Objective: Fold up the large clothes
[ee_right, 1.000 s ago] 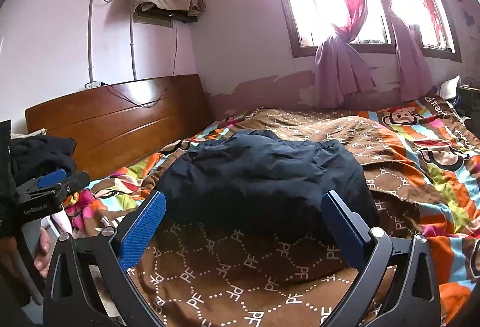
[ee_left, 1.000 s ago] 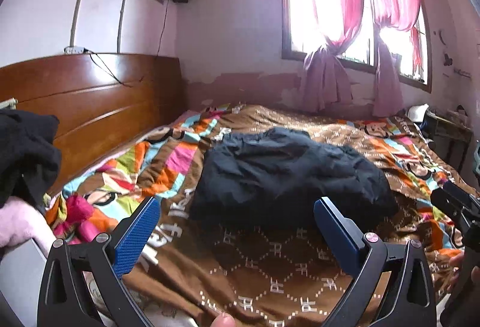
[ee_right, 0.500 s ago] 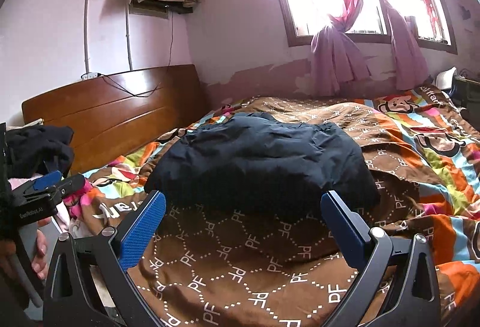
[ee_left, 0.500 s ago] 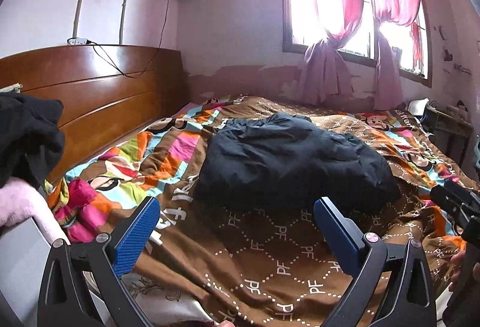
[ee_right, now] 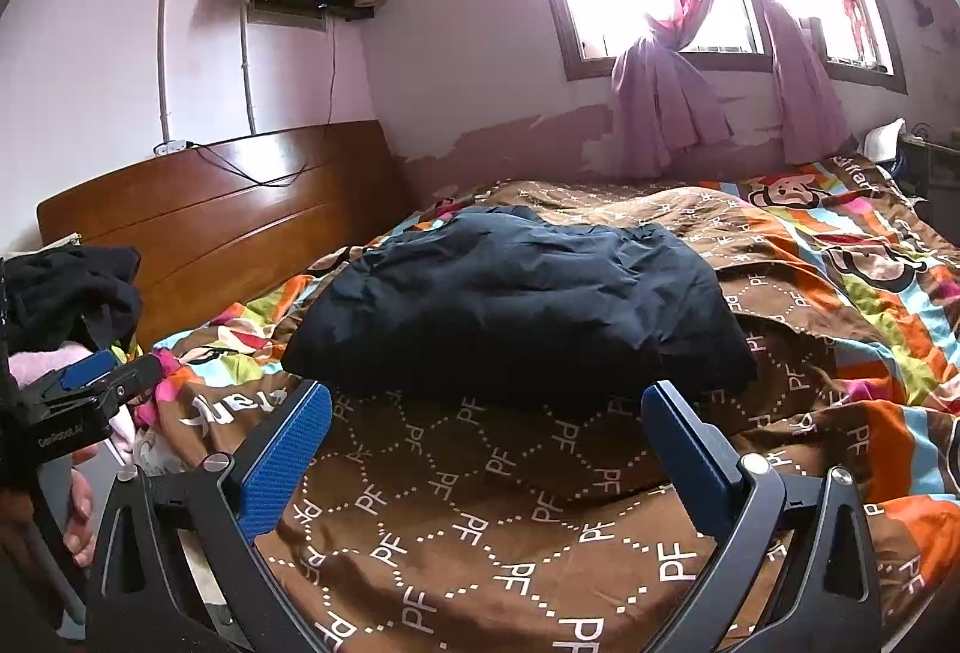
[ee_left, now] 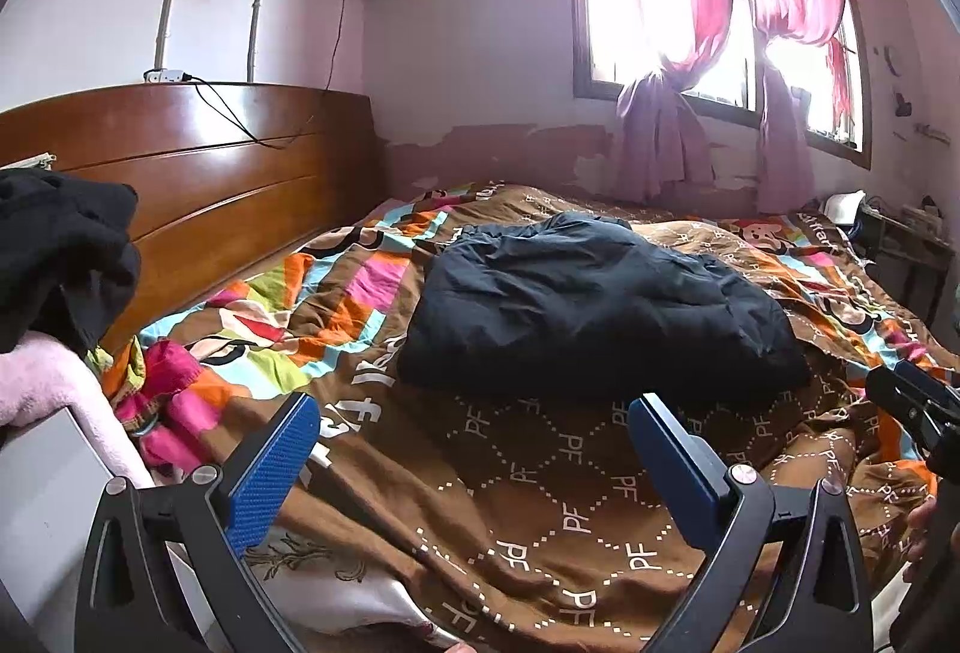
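Note:
A dark navy padded jacket [ee_left: 588,305] lies folded in a bulky heap on the patterned bedspread [ee_left: 540,503], in the middle of the bed. It shows in the right wrist view too, as the jacket [ee_right: 516,311]. My left gripper [ee_left: 474,455] hangs open over the near part of the bed, short of the jacket, with nothing between its blue pads. My right gripper [ee_right: 486,443] is open too, just in front of the jacket's near edge, and holds nothing.
A wooden headboard [ee_left: 198,185] runs along the left. A black garment [ee_left: 60,257] and pink fabric [ee_left: 42,377] are piled at the near left. Pink curtains [ee_left: 690,41] hang at the window behind. A dark side table [ee_left: 906,257] stands at the far right.
Both grippers have drawn back and risen a little from the jacket, so more bedspread shows in front of it. The jacket has not moved. Both grippers stay open.

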The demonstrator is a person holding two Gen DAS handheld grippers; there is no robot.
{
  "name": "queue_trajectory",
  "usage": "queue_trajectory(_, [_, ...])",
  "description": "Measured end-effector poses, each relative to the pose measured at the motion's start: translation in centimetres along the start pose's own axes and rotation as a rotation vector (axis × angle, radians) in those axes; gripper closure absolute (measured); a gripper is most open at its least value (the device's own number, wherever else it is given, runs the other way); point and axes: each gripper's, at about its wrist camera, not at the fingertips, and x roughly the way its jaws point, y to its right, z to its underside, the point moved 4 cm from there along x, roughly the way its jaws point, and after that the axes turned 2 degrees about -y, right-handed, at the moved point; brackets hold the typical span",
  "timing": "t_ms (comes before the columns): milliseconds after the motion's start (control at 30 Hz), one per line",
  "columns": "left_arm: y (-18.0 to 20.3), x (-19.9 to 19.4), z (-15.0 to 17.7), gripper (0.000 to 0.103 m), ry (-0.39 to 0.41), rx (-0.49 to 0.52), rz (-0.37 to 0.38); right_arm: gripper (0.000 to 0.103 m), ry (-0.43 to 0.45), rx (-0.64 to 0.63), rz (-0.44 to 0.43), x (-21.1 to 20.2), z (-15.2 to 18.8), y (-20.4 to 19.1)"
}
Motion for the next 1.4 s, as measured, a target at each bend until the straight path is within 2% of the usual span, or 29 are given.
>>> queue_trajectory(1400, [-0.25, 0.7, 0.26, 0.0, -0.014, 0.002, 0.035, 0.001, 0.006, 0.003, -0.004, 0.09, 0.34, 0.29])
